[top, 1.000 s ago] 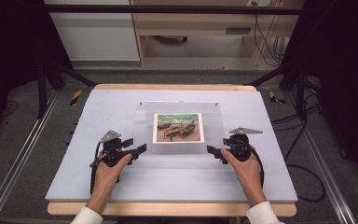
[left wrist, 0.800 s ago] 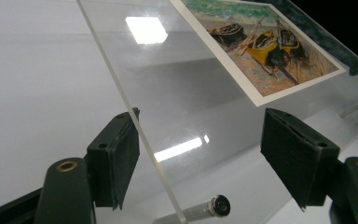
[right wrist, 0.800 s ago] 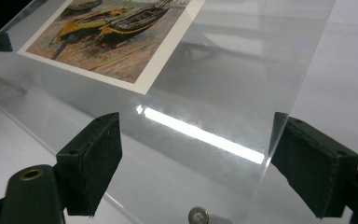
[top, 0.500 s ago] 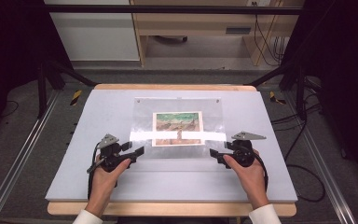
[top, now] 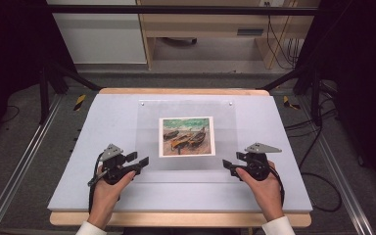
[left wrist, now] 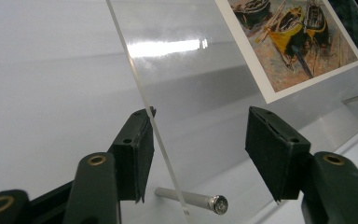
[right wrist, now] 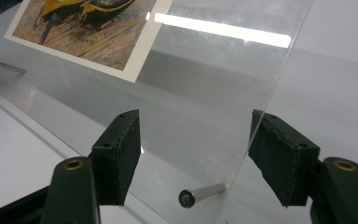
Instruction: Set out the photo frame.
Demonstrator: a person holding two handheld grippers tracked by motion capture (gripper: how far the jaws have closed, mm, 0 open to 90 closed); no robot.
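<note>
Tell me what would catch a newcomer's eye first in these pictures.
The colourful print of boats at the middle of the pale table, under a clear acrylic sheet. At the sheet's near corners, the left gripper and right gripper each straddle an edge; their jaws have just been closing, pads not yet pressing. A small metal standoff pin sits by each corner.

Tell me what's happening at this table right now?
A person works a clear acrylic sheet lying over a boat painting print on the white table. The left gripper and right gripper sit at the sheet's near corners, each straddling its edge beside a small metal standoff pin. Both sets of jaws have just been closing, but the pads don't yet clamp the sheet.
</note>
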